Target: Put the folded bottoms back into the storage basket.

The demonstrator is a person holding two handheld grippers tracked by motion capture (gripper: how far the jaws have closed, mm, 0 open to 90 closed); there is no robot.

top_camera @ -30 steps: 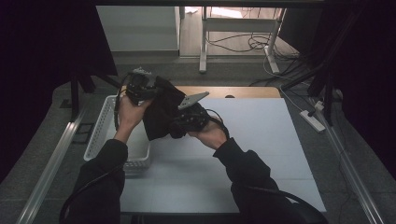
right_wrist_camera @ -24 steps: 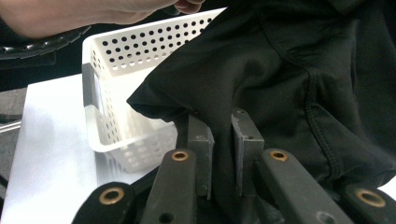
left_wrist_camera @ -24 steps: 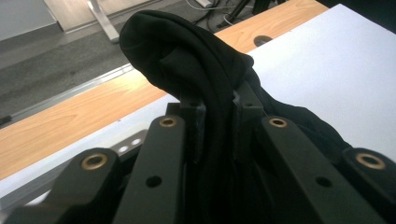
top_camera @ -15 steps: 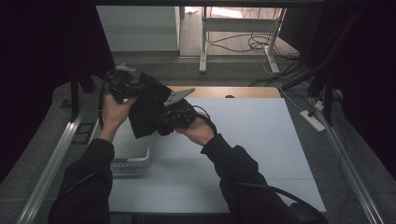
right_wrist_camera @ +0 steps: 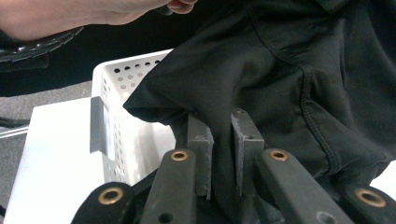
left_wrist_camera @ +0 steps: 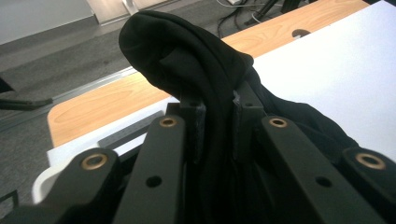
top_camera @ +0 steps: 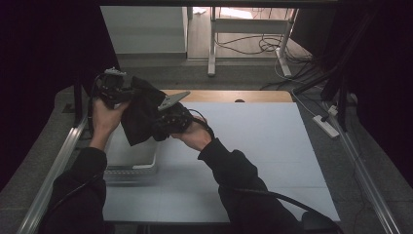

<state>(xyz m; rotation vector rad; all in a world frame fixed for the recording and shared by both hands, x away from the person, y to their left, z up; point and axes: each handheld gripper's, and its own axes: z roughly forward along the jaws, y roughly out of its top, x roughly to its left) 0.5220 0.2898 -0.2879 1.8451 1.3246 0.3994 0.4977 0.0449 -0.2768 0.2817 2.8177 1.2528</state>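
In the high view the black garment [top_camera: 141,114] hangs in the air between both tools at about ten o'clock of the white table [top_camera: 253,151], above the white basket [top_camera: 131,163] that sits at the table's nine o'clock edge. The left gripper [top_camera: 122,90] holds the cloth's upper end, and the right gripper [top_camera: 163,124] holds it lower, toward three o'clock of the left one, with the two hands close together. In the left gripper view the jaws stand narrow, pinched on a thick fold of the garment [left_wrist_camera: 196,70] that bulges up toward twelve o'clock over the pads, with the wooden table edge [left_wrist_camera: 93,105] and the white top behind it. In the right gripper view the jaws are likewise nearly closed on a gathered edge of the garment [right_wrist_camera: 280,79], and the perforated basket [right_wrist_camera: 121,88] lies at ten o'clock below the cloth, the other hand [right_wrist_camera: 74,14] at the top. The likely trouble is slippage: each grip seems to catch a bunched fold rather than a flat hem, so pulling the tools apart could draw the fabric out of one pair of pads and drop that end. The loose lower part could also drape over the basket rim instead of going inside.
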